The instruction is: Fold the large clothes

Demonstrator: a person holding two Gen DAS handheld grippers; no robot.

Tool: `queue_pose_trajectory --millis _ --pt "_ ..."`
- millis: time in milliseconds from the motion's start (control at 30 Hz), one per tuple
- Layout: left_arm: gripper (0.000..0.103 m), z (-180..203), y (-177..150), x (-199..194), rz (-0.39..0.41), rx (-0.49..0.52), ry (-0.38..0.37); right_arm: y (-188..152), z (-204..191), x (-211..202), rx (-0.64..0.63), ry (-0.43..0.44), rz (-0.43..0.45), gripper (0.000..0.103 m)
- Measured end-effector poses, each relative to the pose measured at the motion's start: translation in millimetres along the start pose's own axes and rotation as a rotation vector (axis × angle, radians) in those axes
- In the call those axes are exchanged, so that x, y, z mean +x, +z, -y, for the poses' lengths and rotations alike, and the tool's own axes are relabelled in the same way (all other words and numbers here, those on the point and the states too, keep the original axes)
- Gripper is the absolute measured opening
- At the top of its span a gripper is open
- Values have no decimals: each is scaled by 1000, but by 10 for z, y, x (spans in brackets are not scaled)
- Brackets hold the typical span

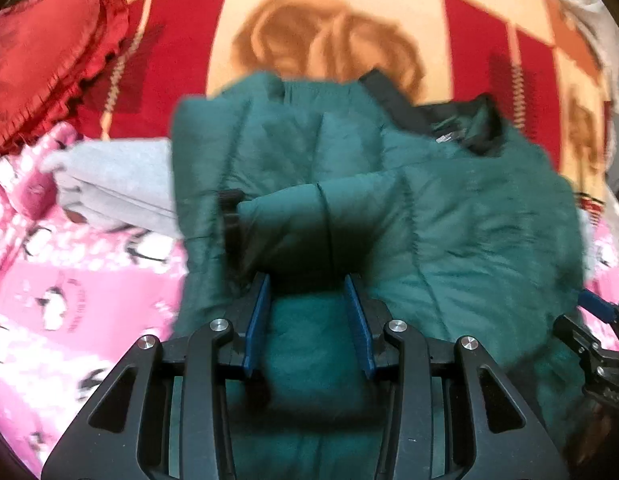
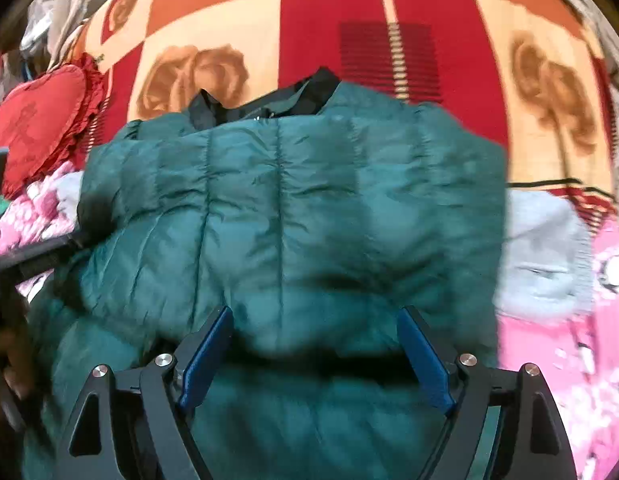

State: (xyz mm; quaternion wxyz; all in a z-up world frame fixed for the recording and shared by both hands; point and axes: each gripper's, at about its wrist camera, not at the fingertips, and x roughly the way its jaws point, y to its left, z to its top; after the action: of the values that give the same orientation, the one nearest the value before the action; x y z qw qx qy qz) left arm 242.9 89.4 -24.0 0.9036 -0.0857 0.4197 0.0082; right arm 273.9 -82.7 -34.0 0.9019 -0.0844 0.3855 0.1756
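Spread over the whole surface: one plush bedspread (image 1: 329,12), checked in red, cream and orange, printed with brown roses. On top of it, centre, one dark green quilted puffer jacket (image 1: 449,220) with a black collar, collar end away from the cameras, one sleeve folded across the body. Under and beside the jacket's near part, one pink fleece blanket (image 1: 69,280) printed with penguins. On that blanket, showing at either side of the jacket, pale grey knit clothing (image 1: 121,184); cannot tell whether one piece or two. At far left, one red heart-shaped satin cushion (image 1: 41,60) with a frilled edge. Two tools: left gripper (image 1: 309,320) clenched on a fold of the near hem; right gripper (image 2: 317,352) spread wide around the puffy hem, grip or no grip impossible to tell.
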Motion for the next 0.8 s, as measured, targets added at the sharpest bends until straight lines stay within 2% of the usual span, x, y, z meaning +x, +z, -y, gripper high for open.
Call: queue_pose_trajectory --millis 67,133,200,300,367,400,467,633,700,767,800 --pt "37 -93 -74 -277 18 51 -23 -170 61 -246 -15 1 0 82" --pt "37 -235 -260 -501 3 110 -5 -393 136 -469 -24 -7 -15 82" --pt "37 -431 -558 -657 -46 152 10 -660 226 -659 -20 -8 -44 82" --pt "37 -683 -1015 -800 -126 123 10 -1070 380 -810 26 7 -119 82" --pt "39 -793 -1258 -948 -123 81 -25 -1331 441 -834 48 8 -170 82" --pt "45 -830 -1369 -1033 -110 63 -44 -1457 449 -848 40 -5 -182 82" --pt "59 -905 -1537 -1150 -110 38 -76 -1655 466 -969 27 -29 -150 86" --pt "59 -984 -1798 -1281 -103 -11 -169 -1827 645 -1212 87 -18 -98 87" --pt "62 -1040 -1881 -1302 -136 -71 -264 -1916 779 -1232 120 -20 -90 88" --pt "63 -945 -1921 -1314 -145 -54 -320 -2029 907 -1162 175 17 -123 91" --pt "66 -881 -1933 -1327 -146 -30 -329 -2108 980 -1128 224 64 -131 92"
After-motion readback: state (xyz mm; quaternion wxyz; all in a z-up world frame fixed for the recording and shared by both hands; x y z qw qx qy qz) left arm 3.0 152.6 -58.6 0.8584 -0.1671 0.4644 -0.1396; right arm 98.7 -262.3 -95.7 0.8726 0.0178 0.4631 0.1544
